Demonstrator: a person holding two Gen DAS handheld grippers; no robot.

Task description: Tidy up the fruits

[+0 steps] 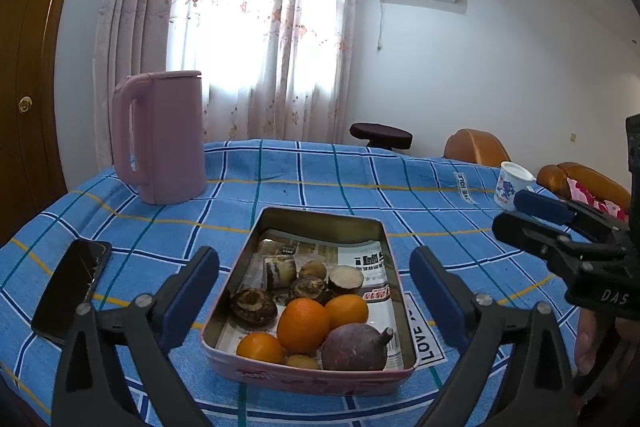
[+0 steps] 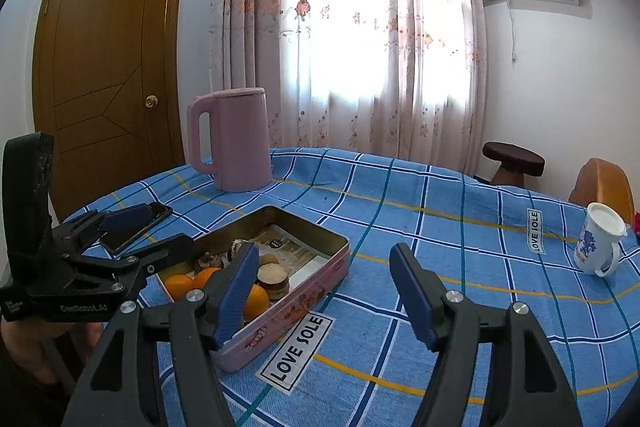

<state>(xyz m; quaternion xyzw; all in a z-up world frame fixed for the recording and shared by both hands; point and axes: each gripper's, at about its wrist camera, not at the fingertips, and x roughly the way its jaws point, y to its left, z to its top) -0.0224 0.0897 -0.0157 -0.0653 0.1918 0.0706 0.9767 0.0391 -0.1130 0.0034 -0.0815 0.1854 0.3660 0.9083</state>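
Note:
A pink rectangular tin (image 1: 256, 373) lined with printed paper sits on the blue checked tablecloth. It holds three oranges (image 1: 302, 325), a purple round fruit (image 1: 356, 347), several brown water chestnuts (image 1: 253, 307) and wrapped snacks. My left gripper (image 1: 314, 303) is open, its fingers on either side of the tin's near end, holding nothing. My right gripper (image 2: 324, 291) is open and empty, just right of the tin (image 2: 280, 319); it shows at the right edge of the left wrist view (image 1: 532, 217). The left gripper also shows in the right wrist view (image 2: 152, 231).
A pink kettle (image 1: 160, 139) stands at the back left. A black phone (image 1: 72, 291) lies left of the tin. A white mug with blue print (image 2: 598, 243) stands at the right. Brown chairs (image 1: 476, 147) and a dark stool (image 1: 380, 135) stand beyond the table.

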